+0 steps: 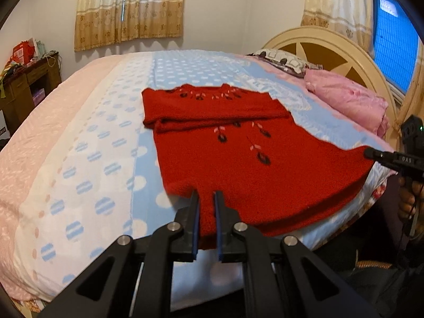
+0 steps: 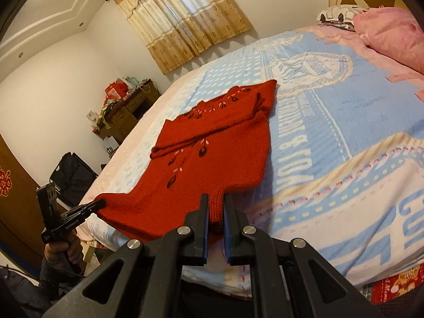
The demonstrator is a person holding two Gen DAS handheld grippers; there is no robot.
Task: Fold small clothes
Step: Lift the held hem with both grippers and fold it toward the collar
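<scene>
Now both claws are clamped tight on the hem of the red knitted sweater with embroidered leaves (image 1: pixel 238 159), left gripper (image 1: pixel 206 198) and right gripper (image 2: pixel 216 206) near the bed's (image 1: pixel 87 143) front edge; uneven lifting could undo its folded sleeves.

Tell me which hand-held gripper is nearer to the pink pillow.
Right. The right hand-held gripper grips the sweater hem corner on the side toward the pink pillow; the left hand-held gripper grips the other corner, farther away.

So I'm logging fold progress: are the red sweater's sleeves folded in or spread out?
Folded in: on the red sweater a sleeve lies across the chest as a band; none spreads onto the bedspread.
</scene>
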